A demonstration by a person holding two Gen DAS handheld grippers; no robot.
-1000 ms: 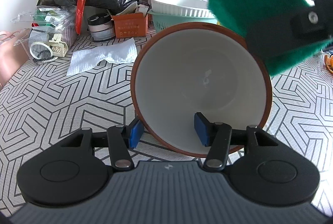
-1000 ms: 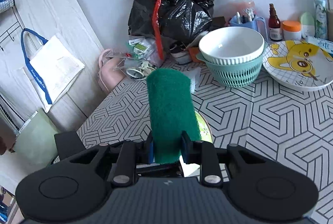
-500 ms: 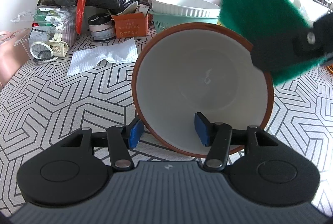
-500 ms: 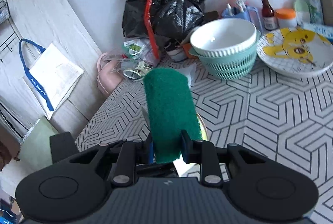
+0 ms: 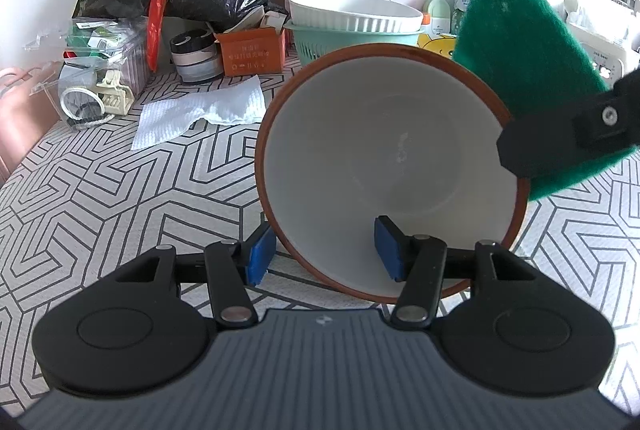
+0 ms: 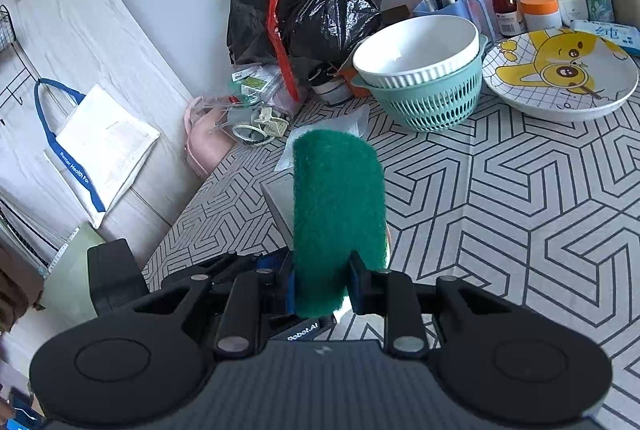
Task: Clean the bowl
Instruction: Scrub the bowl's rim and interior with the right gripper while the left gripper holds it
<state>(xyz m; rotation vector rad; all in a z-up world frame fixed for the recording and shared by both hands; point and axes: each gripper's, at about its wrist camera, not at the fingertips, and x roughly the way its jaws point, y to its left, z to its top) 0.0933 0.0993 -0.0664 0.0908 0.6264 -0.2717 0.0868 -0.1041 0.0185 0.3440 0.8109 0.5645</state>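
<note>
Two grippers share the work: the left gripper grips the wall of the brown-rimmed white bowl, tilted on the patterned tablecloth at the frame's centre, one pad inside and one outside. The right gripper is clamped on the green scouring pad. Compared with a second ago, the pad sits lower, at the bowl's right rim, so I judge that scrubbing is about to begin.
</note>
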